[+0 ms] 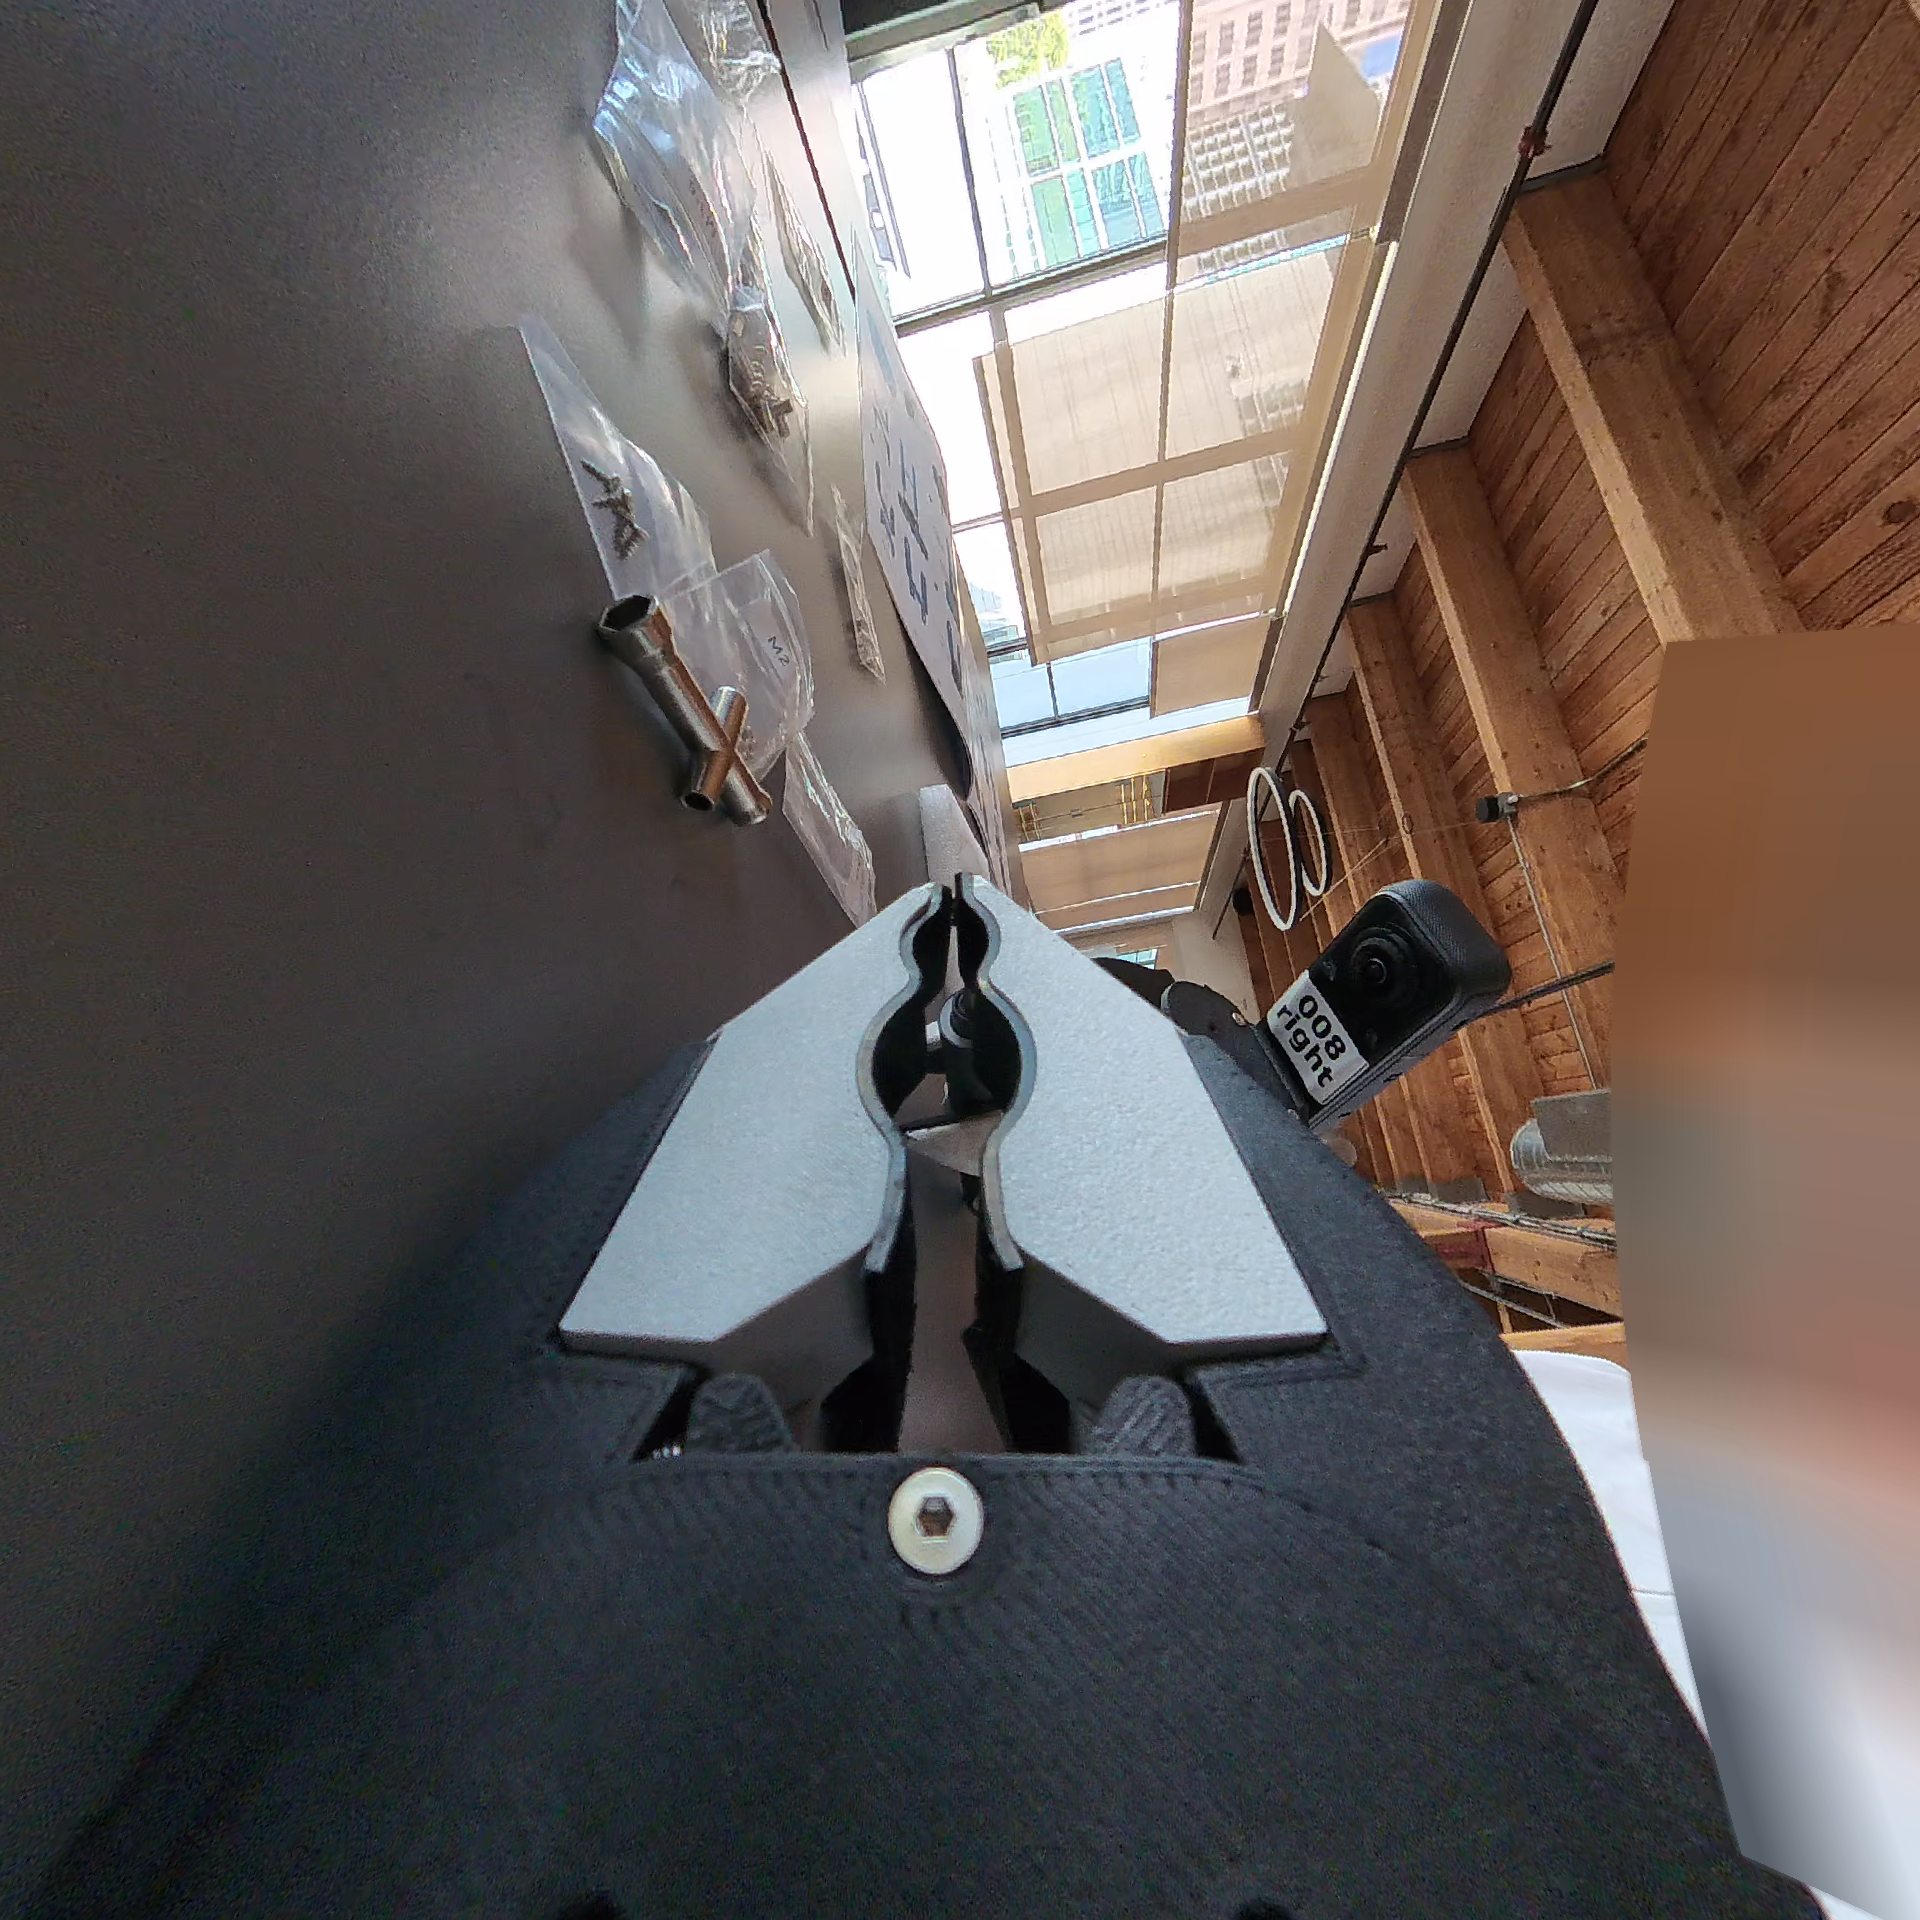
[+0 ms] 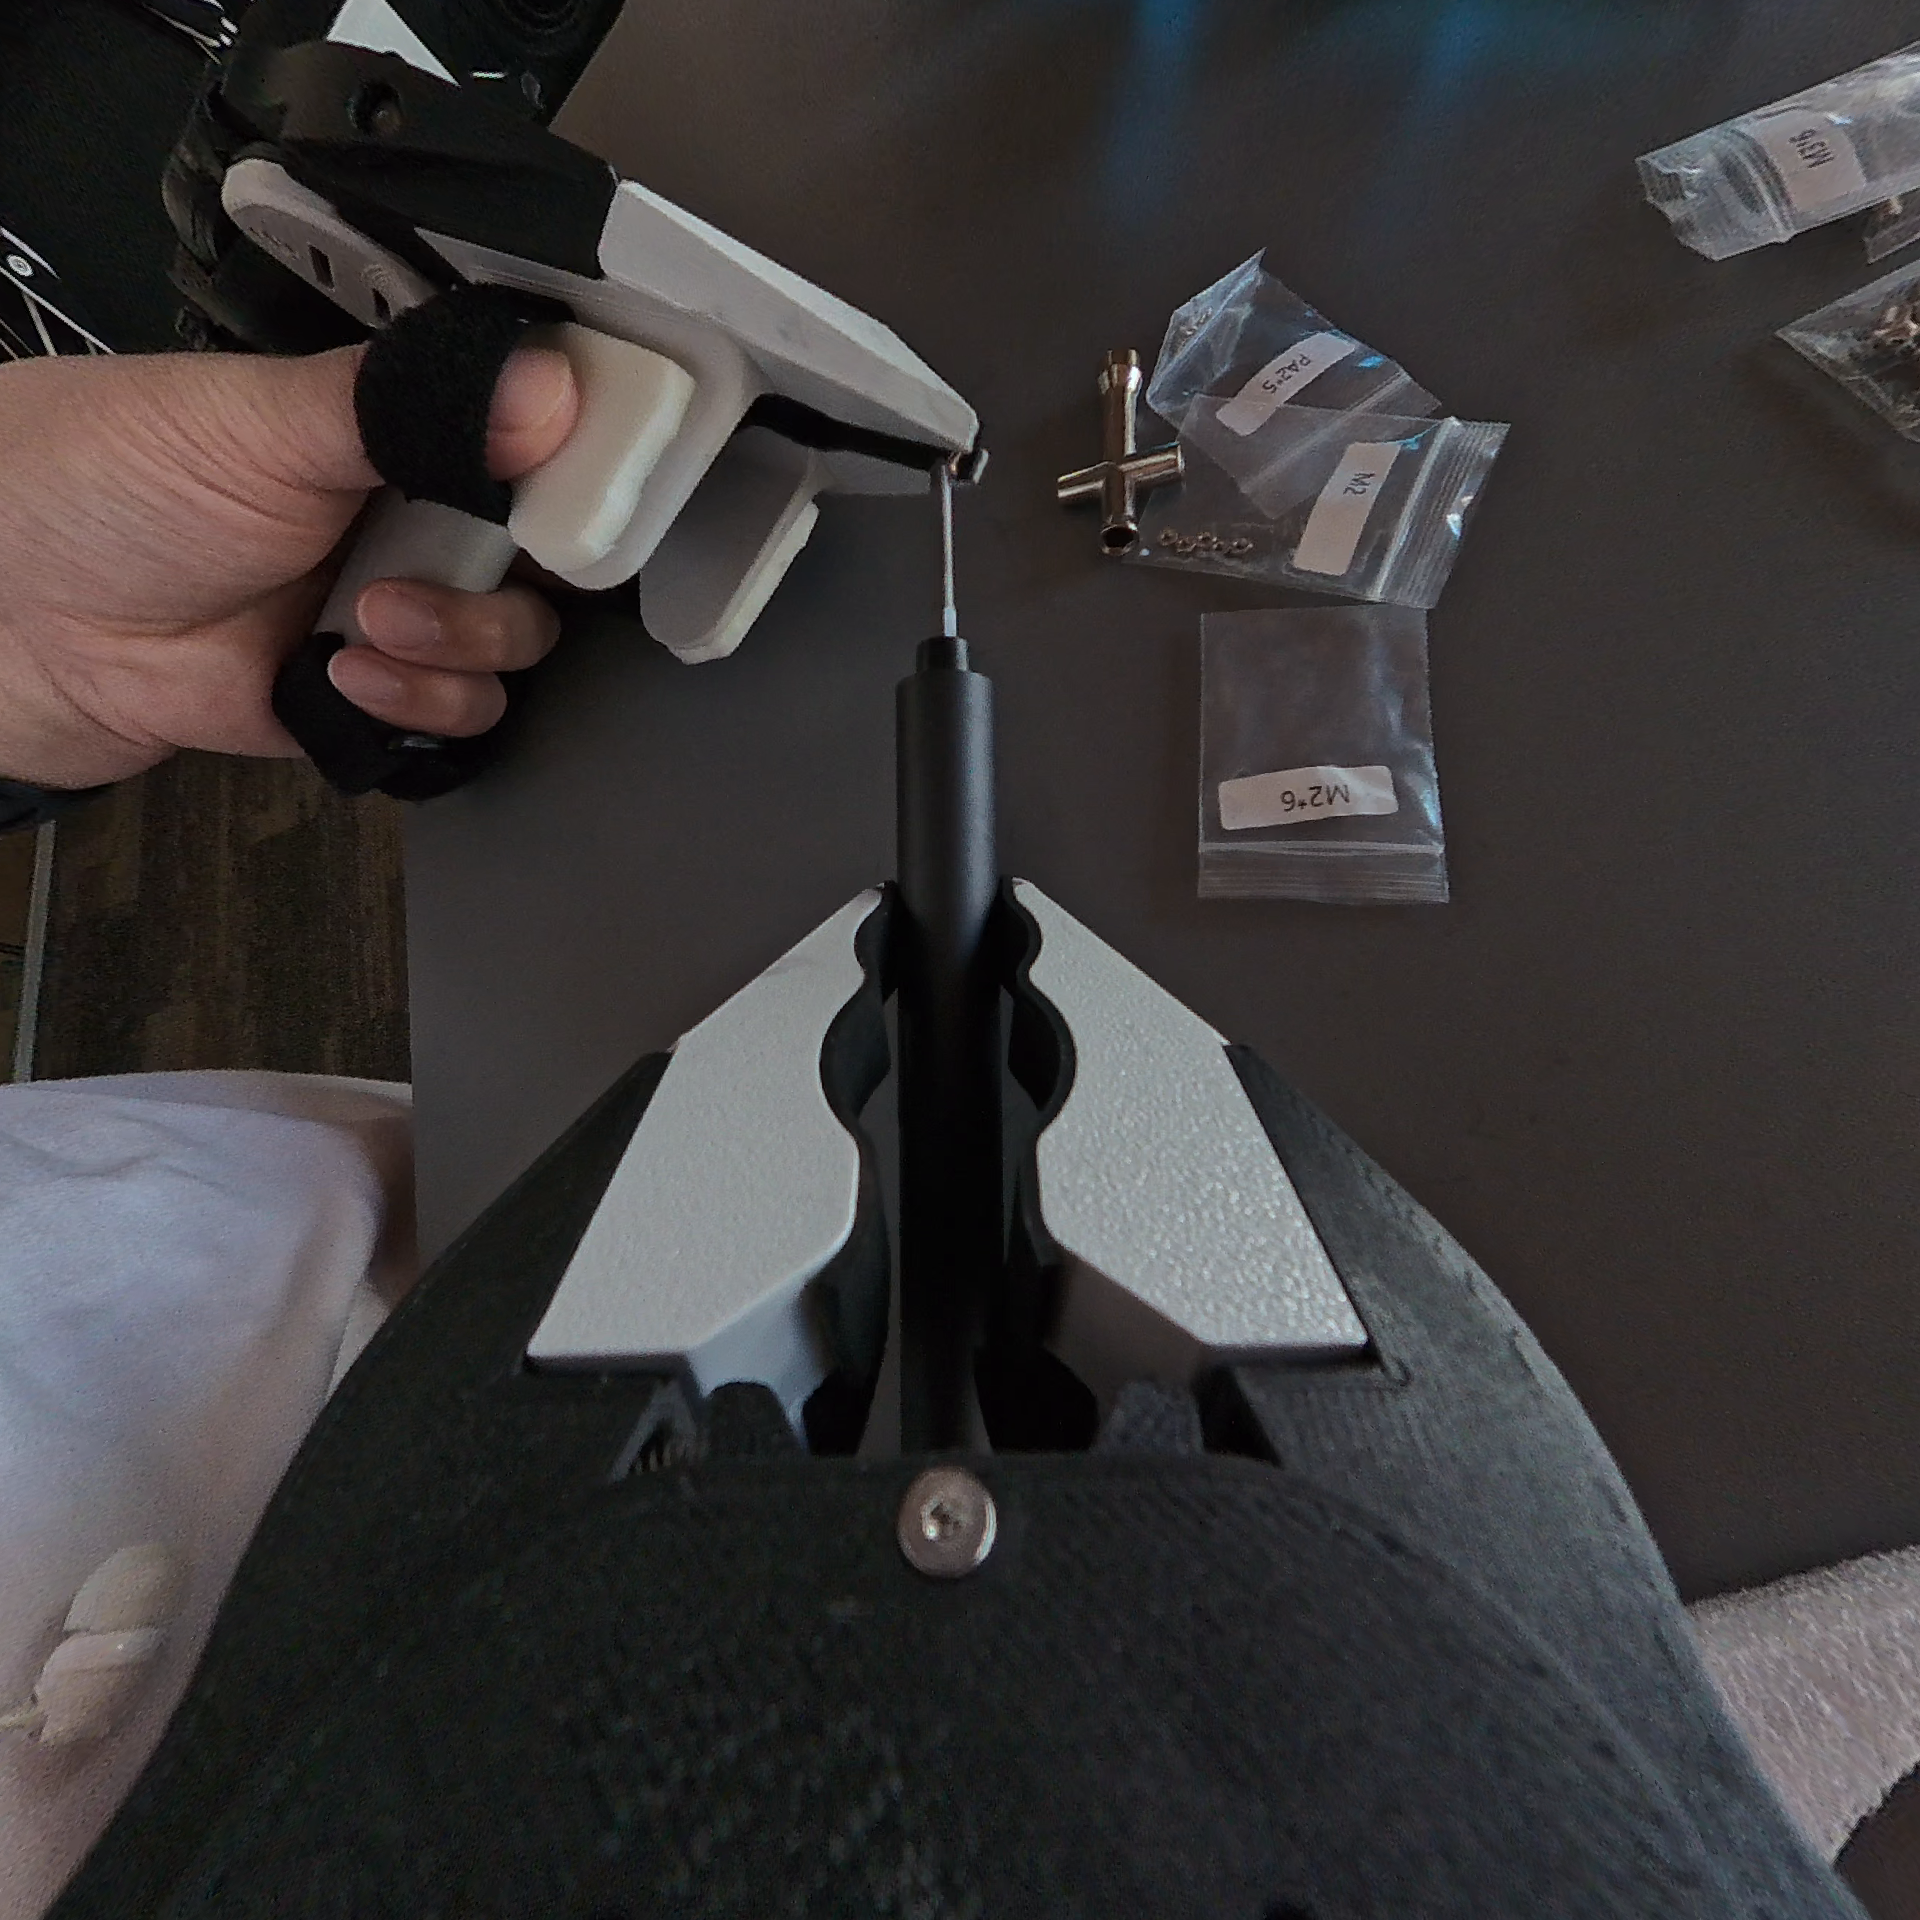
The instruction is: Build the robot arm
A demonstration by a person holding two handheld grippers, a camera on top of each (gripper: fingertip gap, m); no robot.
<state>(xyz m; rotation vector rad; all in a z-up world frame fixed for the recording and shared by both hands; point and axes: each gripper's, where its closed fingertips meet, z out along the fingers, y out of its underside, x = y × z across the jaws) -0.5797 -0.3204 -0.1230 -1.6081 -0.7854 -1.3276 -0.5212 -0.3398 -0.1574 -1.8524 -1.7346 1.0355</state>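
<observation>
My right gripper [image 2: 945, 914] is shut on the black handle of a small screwdriver [image 2: 943, 790], which points forward over the dark grey table [image 2: 675, 883]. Its thin bit [image 2: 951, 551] reaches the tips of my left gripper [image 2: 961, 447], held by a hand [image 2: 156, 540] at upper left. The left gripper [image 1: 956, 904] is shut, pinching a small metal part [image 2: 971, 462] where the bit ends. In the left wrist view the screwdriver's front end [image 1: 961, 1023] shows through the gap behind the closed tips. What the part is I cannot tell.
A metal cross-shaped socket wrench [image 2: 1122, 468] lies right of the tips, also in the left wrist view [image 1: 686, 696]. Several small clear zip bags [image 2: 1320, 758] of hardware lie to the right. White foam [image 2: 1818, 1683] is at the near right corner, white cloth [image 2: 156, 1299] at left. One gripper's finger ends stand about 7 centimetres off the other's. My left tips are roughly 4 centimetres from the metal cross-shaped socket wrench [image 2: 1122, 468].
</observation>
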